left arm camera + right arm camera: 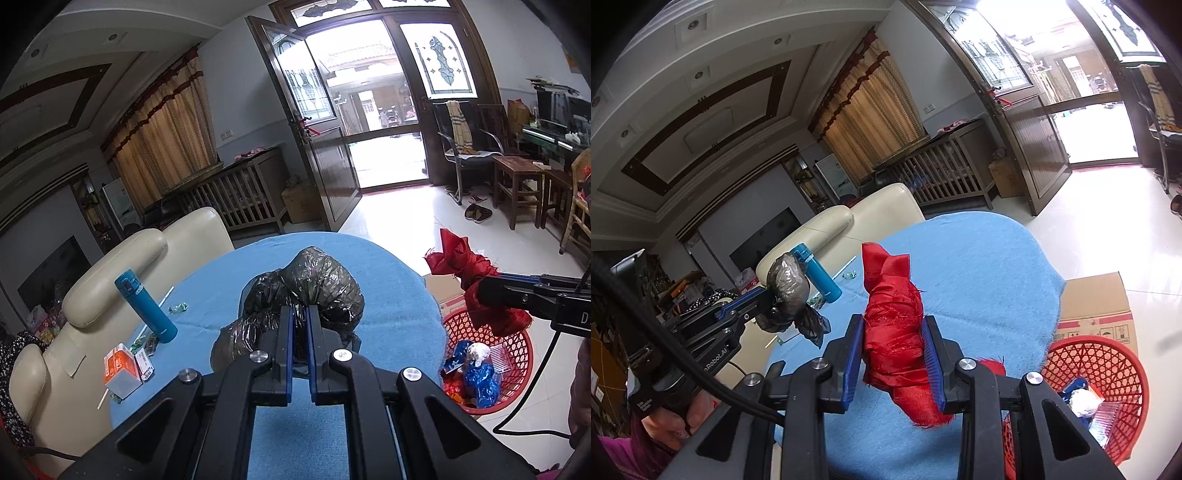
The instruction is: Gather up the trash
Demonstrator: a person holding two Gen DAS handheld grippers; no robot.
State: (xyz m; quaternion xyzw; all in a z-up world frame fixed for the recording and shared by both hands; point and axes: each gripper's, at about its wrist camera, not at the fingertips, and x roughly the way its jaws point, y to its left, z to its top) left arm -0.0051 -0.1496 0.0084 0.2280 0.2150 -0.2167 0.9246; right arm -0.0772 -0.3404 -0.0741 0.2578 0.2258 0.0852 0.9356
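Right gripper [894, 354] clamps the red cloth [892, 332], upright, over the table [979, 266] | red basket [1108, 369] lies low to its right, nearer this hand | left gripper [300, 321] pinches black bag [314, 284], farther from the basket.

black hand-held gripper [299, 314], blue finger pads, silver screws, black cable, purple sleeve [613, 454]

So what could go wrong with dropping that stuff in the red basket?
The left gripper pinches only a fold of the puffy black bag, so it might slip out over the blue table. The red cloth in the right gripper has loose frayed ends that could snag the red basket rim. The basket already holds wrappers, so bulky pieces might spill over.
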